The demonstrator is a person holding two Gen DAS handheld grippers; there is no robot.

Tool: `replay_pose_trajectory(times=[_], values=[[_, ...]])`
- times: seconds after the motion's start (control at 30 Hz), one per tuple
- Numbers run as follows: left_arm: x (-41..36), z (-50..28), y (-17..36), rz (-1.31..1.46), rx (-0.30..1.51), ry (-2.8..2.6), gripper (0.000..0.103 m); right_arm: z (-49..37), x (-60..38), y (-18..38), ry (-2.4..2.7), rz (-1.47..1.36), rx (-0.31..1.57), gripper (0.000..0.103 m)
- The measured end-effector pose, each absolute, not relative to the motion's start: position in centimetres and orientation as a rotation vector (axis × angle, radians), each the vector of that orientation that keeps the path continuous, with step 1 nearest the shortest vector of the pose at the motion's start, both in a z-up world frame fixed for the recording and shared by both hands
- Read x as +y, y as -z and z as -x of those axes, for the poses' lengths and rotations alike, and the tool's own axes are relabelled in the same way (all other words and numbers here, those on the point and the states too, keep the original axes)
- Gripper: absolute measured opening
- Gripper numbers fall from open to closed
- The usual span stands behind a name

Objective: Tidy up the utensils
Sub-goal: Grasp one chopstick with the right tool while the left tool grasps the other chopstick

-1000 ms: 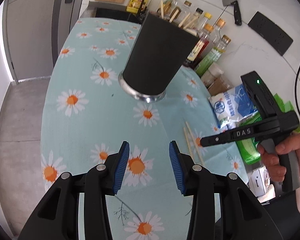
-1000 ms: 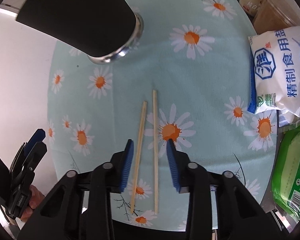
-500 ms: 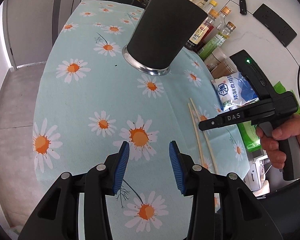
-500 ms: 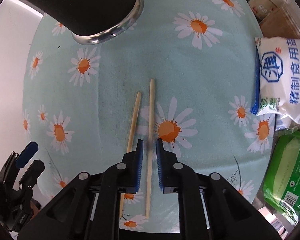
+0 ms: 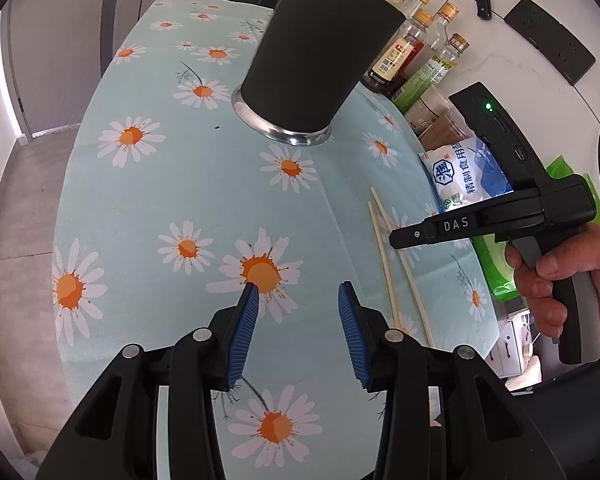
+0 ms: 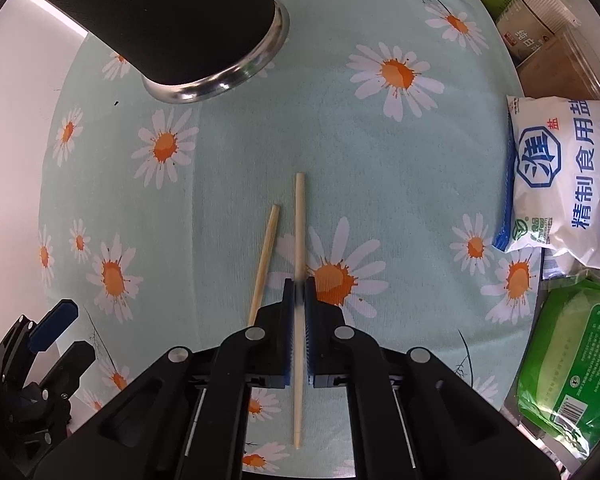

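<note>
Two pale wooden chopsticks lie side by side on the daisy tablecloth [image 6: 380, 152]. My right gripper [image 6: 299, 286] points straight down and is shut on the longer-looking right chopstick [image 6: 299, 216], near its middle. The left chopstick [image 6: 266, 256] lies free, just outside the left finger. A tall black utensil holder [image 6: 172, 20] with a steel base stands beyond them, upper left. In the left wrist view my left gripper [image 5: 298, 292] hovers open over a daisy with nothing between its pads. There the holder [image 5: 320, 64] stands ahead, and a hand holds the right gripper [image 5: 404, 236] over the chopsticks [image 5: 382, 256].
A white and blue salt bag [image 6: 564, 184] and a green packet [image 6: 568, 364] lie along the table's right side. Sauce bottles [image 5: 412, 52] stand behind the holder. The cloth's left edge drops to a grey floor [image 5: 16, 200].
The right gripper's jaws closed from around both chopsticks onto the right one, and it sank closer to the table. The left gripper tilted slightly, staying open.
</note>
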State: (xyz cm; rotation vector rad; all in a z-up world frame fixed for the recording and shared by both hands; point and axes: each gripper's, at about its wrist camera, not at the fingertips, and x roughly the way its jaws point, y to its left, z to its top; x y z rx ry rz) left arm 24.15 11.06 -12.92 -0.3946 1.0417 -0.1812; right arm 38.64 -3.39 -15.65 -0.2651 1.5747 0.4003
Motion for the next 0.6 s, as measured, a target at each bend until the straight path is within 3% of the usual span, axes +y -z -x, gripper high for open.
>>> replay_pose_trajectory(times=[0.6], values=[[0.9, -28.3, 13.7, 0.218, 1.157, 0.140, 0.039, -39.9, -12.9, 9.6, -0.657, 0.107, 1.475, 0.006]])
